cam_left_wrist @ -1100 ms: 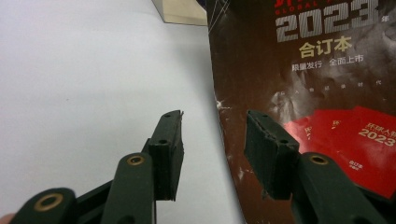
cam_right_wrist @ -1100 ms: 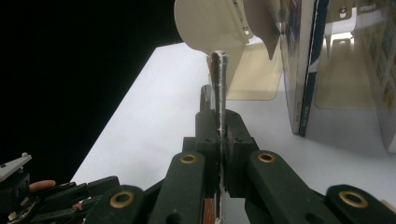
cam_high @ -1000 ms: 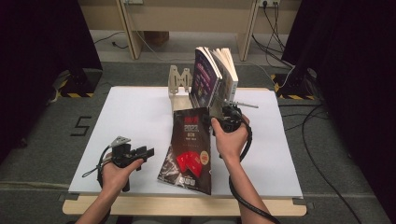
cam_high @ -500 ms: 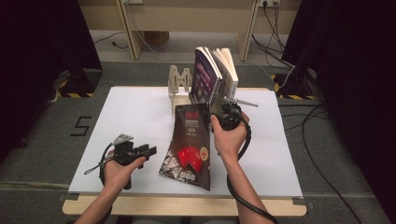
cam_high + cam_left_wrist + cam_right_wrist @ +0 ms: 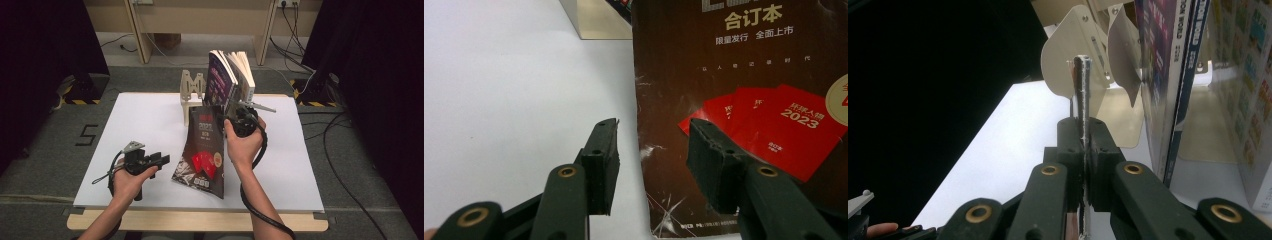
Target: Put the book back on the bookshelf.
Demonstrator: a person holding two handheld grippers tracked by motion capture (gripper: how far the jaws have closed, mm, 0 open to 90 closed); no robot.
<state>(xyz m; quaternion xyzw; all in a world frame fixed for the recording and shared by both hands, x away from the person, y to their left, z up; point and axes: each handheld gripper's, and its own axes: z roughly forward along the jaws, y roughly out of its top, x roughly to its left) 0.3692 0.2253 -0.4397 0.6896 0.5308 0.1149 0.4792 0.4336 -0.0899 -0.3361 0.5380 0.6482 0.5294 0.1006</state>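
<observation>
At the near edge of the white table (image 5: 125, 130), the left gripper (image 5: 161, 160) rests low in the person's left hand (image 5: 127, 180), its jaws standing apart with nothing between them. Just to its right is the dark-covered paperback magazine with red cards printed on its front (image 5: 202, 150). The right gripper (image 5: 231, 119) holds this magazine by its top edge, so it slants with its bottom edge on the table.

The left gripper view gives what the high view cannot: the scuffed left edge and worn bottom corner of the magazine (image 5: 744, 95) lie just past the open jaw tips, the right jaw in front of the cover, the left over bare table. The cover's top and right side are cut off.

The right gripper view shows the jaws clamped tight on the magazine's thin edge (image 5: 1082, 85), seen end-on.

Beyond stands the pale wooden book rack (image 5: 192, 90) with upright, leaning books (image 5: 230, 77), their spines (image 5: 1168, 85) close on the right; the titles are hard to read. In the high view the right hand (image 5: 245, 142) hides the grip itself.
</observation>
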